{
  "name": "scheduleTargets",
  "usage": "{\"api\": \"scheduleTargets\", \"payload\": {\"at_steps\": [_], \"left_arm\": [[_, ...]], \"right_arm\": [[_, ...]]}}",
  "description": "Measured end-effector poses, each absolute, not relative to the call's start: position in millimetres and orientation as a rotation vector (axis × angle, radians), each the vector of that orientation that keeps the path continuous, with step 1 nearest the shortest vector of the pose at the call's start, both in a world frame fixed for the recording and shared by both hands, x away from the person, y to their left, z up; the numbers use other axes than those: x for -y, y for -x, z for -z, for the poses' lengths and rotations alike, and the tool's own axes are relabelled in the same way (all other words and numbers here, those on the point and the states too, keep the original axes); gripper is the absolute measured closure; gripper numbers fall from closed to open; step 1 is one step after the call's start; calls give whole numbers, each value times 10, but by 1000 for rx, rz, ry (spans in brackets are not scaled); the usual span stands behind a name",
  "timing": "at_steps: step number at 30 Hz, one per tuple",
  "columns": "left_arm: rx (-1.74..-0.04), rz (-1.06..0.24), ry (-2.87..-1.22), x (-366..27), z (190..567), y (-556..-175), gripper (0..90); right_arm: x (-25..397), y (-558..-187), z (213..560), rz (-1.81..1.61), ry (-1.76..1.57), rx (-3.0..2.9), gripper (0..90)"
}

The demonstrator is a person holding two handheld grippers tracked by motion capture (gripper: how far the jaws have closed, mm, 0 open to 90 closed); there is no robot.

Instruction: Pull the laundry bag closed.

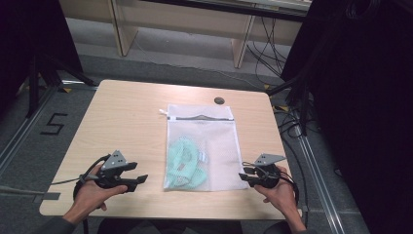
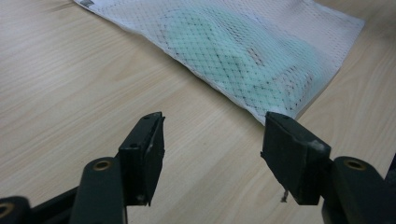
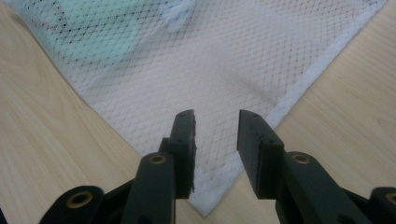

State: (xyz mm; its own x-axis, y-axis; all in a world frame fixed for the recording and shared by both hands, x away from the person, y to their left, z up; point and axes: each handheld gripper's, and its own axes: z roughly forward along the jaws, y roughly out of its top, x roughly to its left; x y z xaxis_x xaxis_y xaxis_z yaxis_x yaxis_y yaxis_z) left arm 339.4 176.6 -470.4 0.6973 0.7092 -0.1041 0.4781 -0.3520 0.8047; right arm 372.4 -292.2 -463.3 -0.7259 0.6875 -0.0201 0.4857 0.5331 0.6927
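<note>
A white net bag lay flat in the middle of the desk, with a green cloth inside it on the left. The left gripper sat near the bag's near left corner, its fingers wide open and holding nothing. The right gripper was over the bag's near right corner, fingers a little open, one on each side of the net.
</note>
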Motion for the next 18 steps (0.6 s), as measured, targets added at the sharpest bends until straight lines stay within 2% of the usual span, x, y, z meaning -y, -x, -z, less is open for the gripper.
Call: {"api": "scheduleTargets", "payload": {"at_steps": [3,4,5,6,7,9,10,13,14,15,18], "left_arm": [[-913,-349,-1993,-1707,4701,-3400,411],[-933,-306,-1973,-1608,4704,-3412,448],[-933,-306,-1973,-1608,4704,-3412,469],[-904,-326,-2006,-1559,4687,-3425,500],[-903,-337,-1973,-1470,4674,-3416,529],[-890,-327,-1972,-1443,4671,-3417,548],[-860,-337,-2000,-1391,4675,-3409,616],[-844,-337,-1999,-1337,4696,-3402,713],[-831,-346,-2012,-1323,4695,-3401,713],[-793,-359,-2044,-1326,4690,-3417,774],[-793,-351,-2020,-1270,4717,-3416,818]], "right_arm": [[2908,-3750,4632,-981,-969,-2485,731],[2904,-3774,4614,-963,-956,-2507,772],[2904,-3774,4614,-963,-956,-2507,772],[2887,-3796,4623,-963,-934,-2502,808],[2880,-3802,4631,-972,-928,-2500,832],[2874,-3806,4631,-964,-915,-2508,848],[2865,-3812,4628,-946,-907,-2540,876],[2848,-3835,4650,-937,-893,-2538,900],[2848,-3835,4650,-937,-893,-2538,900],[2836,-3853,4657,-939,-892,-2540,900],[2811,-3862,4666,-921,-898,-2562,900]]}}
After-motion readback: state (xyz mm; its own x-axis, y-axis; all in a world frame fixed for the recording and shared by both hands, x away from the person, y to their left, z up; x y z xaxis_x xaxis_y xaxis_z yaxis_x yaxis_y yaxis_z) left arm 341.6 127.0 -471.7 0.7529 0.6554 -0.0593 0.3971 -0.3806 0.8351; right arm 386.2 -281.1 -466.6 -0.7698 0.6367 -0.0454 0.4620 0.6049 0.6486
